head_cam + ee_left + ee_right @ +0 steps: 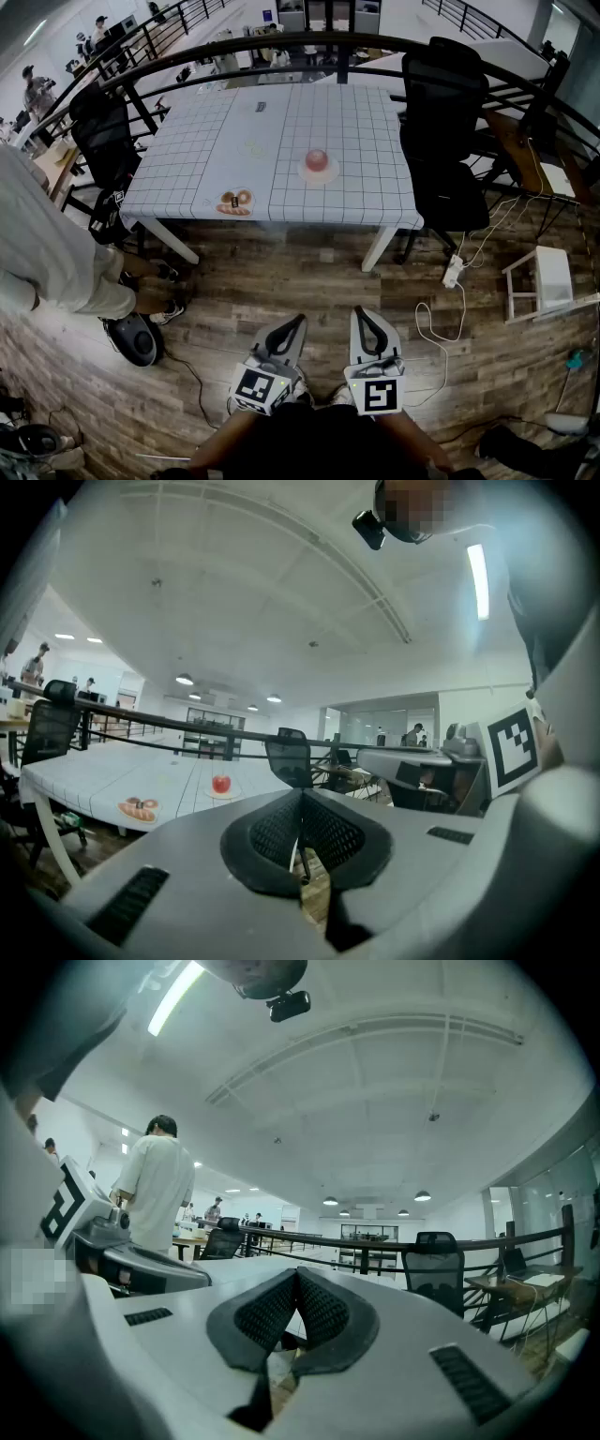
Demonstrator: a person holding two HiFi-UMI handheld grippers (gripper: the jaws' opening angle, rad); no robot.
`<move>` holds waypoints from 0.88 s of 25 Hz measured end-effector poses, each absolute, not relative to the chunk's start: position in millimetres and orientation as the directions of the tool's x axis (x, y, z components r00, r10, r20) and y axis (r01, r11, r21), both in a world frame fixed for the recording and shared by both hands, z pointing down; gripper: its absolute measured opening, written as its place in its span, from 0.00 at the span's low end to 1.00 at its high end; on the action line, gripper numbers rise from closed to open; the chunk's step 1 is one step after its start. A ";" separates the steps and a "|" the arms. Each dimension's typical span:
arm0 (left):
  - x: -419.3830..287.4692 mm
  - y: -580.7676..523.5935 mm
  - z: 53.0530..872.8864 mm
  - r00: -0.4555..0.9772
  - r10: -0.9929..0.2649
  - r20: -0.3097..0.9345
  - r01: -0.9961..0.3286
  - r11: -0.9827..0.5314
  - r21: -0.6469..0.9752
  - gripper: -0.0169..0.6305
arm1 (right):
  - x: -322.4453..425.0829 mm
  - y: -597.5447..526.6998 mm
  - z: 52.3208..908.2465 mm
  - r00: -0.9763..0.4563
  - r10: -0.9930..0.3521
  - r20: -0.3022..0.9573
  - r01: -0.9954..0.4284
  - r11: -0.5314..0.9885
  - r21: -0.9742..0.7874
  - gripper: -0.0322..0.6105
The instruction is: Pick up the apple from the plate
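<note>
**Both claws shut and empty, apple on its plate well away**

Containers first. The apple (317, 159) sat on a small pale plate (319, 175), right of centre on the white gridded table (187, 141). From my left gripper view the apple (221, 784) was small and far off, upright on that plate (223, 795). A second plate (234, 202) lay near the table's front edge, left of the apple plate and apart from it. It held a few brown pastries; I couldn't tell what kind.

My left gripper (298, 321) and right gripper (361, 314) were side by side low in the head view, both over the wooden floor (281, 272) and well short of the table. Left jaws were together with nothing between them (300, 794). Right jaws were the same: pads met, empty (296, 1274).

Surroundings:
- A black office chair (450, 131) stood at the table's right side, another (103, 131) at its left.
- A curved black railing (281, 47) ran behind the table.
- A person (47, 253) in pale clothes stood left of the table's near corner.
- A white power strip (453, 272) and its cable lay on the floor to the right, by a white stool (544, 277).
</note>
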State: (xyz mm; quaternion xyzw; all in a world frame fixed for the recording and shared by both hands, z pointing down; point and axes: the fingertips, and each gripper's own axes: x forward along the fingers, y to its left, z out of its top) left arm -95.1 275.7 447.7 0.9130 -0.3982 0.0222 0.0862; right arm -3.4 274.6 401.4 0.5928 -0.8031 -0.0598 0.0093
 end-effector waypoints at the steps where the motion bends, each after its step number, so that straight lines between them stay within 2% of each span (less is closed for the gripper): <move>1: -94.2 277.0 447.4 0.685 -0.721 0.109 -0.729 -0.672 0.134 0.06 | -2.9 276.3 402.7 -0.298 -0.953 -0.057 -0.950 0.291 0.111 0.09; 22: -132.9 248.2 442.6 0.655 -0.750 0.086 -0.753 -0.639 0.157 0.06 | -12.2 264.2 412.1 -0.297 -0.955 -0.008 -0.952 0.296 0.079 0.09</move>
